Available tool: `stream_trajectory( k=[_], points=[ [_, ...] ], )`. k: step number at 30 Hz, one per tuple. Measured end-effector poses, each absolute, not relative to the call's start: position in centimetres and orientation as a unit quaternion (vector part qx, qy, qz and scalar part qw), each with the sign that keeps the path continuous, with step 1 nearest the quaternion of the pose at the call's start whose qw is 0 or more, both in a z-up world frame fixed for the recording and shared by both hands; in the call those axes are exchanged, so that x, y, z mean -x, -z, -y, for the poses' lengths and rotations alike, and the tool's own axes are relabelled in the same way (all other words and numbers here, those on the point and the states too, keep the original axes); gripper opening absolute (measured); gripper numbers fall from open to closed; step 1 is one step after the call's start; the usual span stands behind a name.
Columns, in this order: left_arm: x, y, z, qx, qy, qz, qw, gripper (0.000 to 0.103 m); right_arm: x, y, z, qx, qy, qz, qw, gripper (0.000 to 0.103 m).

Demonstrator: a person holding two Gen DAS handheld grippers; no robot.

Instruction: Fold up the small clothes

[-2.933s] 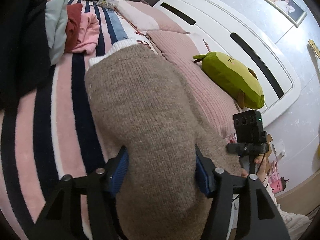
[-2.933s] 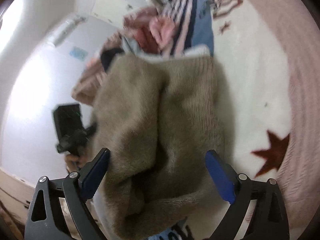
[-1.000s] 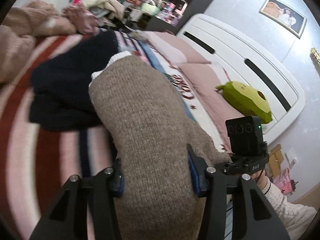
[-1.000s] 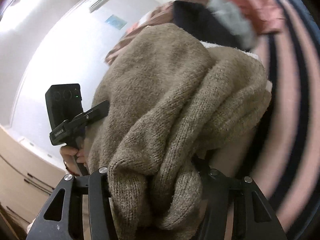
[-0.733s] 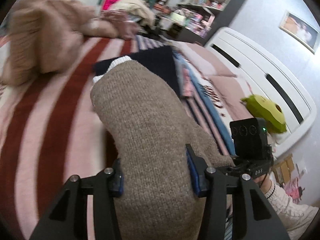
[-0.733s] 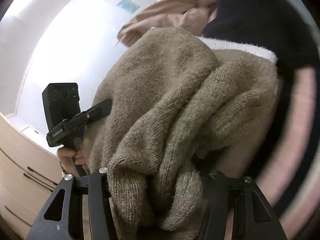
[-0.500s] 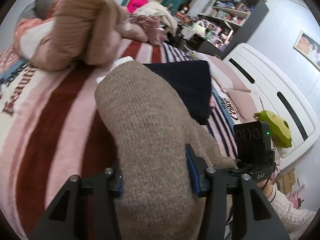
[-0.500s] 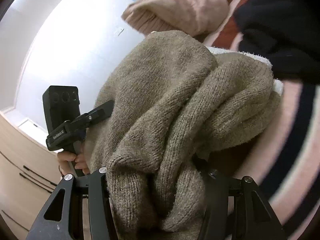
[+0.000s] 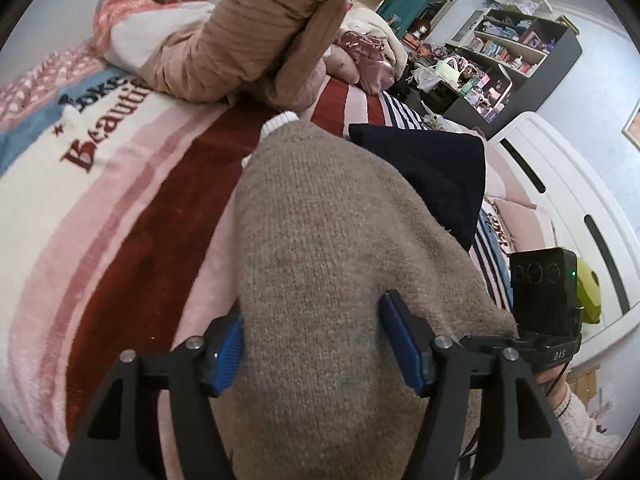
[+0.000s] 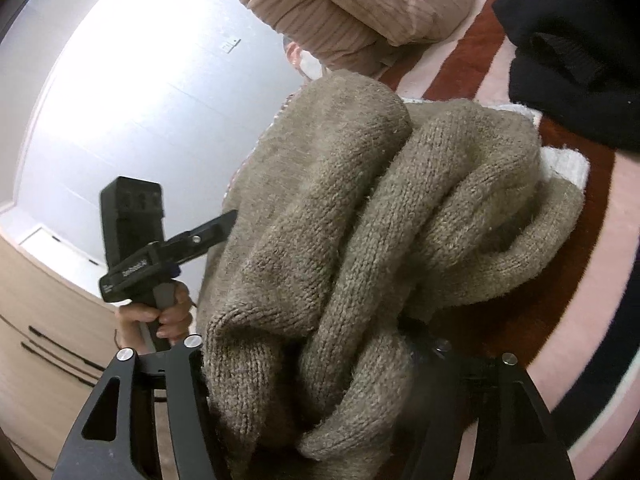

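Knitwear fills both views: we have the folded brown sweater (image 9: 320,264) clamped at its near end in both grippers, its white-trimmed far end reaching toward twelve o'clock over the striped blanket (image 9: 132,216) on the bed. Our left gripper (image 9: 316,344) has its blue pads pressed into the bundle from either side, so it is clenched on the knit. Our right gripper (image 10: 304,364) grips the thick stacked layers of the same sweater (image 10: 360,240); its pads are buried in wool, but the cloth is squeezed between the fingers.

We judge the folding itself largely done and the step in hand to be carrying the bundle to a resting place. A dark navy garment (image 9: 424,176) lies at about two o'clock in the left view, a heap of pink ribbed knit (image 9: 256,36) at eleven to twelve.

To do this well, we should keep both grippers level and moving together so the layers do not slide apart, lower the far end onto bare blanket first, lay the rest down flat, and only then ease our grip, one side at a time. Loose, heavy knit will likely slump if we let go early.
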State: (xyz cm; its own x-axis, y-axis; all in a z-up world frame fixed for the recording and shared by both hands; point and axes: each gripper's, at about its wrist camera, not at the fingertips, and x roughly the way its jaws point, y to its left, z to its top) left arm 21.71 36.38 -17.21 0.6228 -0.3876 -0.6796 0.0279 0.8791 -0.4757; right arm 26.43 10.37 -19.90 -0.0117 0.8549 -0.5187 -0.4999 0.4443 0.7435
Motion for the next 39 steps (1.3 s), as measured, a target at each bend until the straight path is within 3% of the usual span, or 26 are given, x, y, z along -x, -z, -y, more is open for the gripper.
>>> stream_trajectory(
  k=[2,16,22,32,35,39],
  points=[
    [-21.4,16.5,-36.1,0.208,0.102,-0.413,0.881,0.071,-26.3,19.7,-10.7,-0.173,-0.493,-0.511,0.682,0.064],
    [-17.8,10.6,-29.8,0.133,0.03,-0.371,0.919,0.075,-22.3,17.9,-3.6,-0.134,-0.489,-0.477,0.718,0.068],
    [-15.4,7.7,-23.7,0.102,0.038,-0.344,0.933,0.082,-18.9,16.3,1.7,-0.101,-0.474,-0.446,0.752,0.068],
    [-11.0,3.3,-8.1,0.023,0.047,-0.228,0.972,0.097,-12.0,12.3,14.2,-0.036,-0.369,-0.33,0.868,0.068],
    [-9.5,2.7,-2.9,-0.001,0.044,-0.177,0.983,0.102,-9.3,10.8,17.7,-0.003,-0.314,-0.287,0.905,0.072],
    [-8.2,2.5,1.8,-0.015,0.042,-0.133,0.99,0.102,-6.8,9.4,20.4,0.023,-0.245,-0.233,0.941,0.089]
  ],
)
